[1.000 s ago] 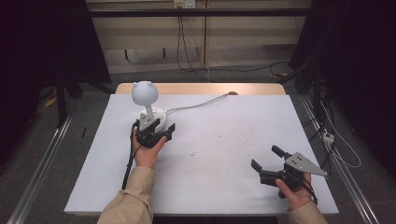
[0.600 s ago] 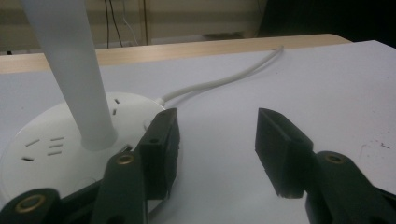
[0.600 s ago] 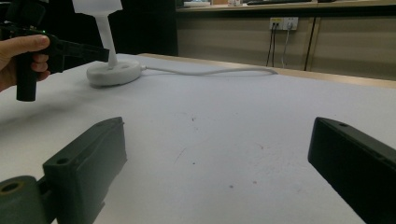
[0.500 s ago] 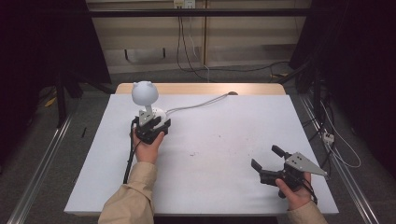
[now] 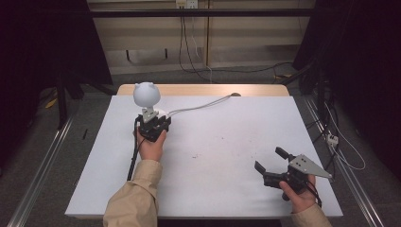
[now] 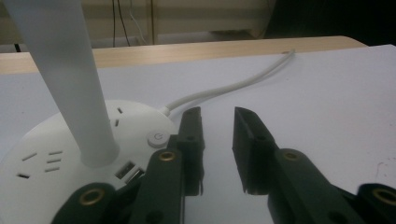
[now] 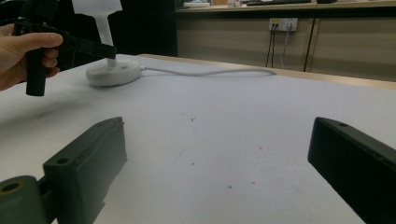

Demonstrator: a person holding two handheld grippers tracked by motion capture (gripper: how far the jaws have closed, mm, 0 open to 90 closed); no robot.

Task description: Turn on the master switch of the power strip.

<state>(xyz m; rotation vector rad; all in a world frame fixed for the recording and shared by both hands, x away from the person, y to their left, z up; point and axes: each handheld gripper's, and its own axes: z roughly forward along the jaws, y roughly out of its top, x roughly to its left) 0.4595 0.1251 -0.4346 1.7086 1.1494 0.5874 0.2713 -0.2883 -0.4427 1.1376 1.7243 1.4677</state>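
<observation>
A white desk lamp stands at the table's back left, with a round head on a slanted stem. Its disc base has socket slots and a power button. My left gripper hovers at the base's near edge. Its jaws are a narrow gap apart, with nothing between them, and the left jaw tip lies just right of the button. My right gripper rests wide open near the front right, its jaws pointing across the table toward the lamp base.
The lamp's white cable runs from the base to the back edge of the white table. A wooden strip borders the far side. Metal rails and loose cables lie on the floor at both sides.
My left gripper has moved a little forward, up to the lamp base. The right gripper has stayed where it was.
</observation>
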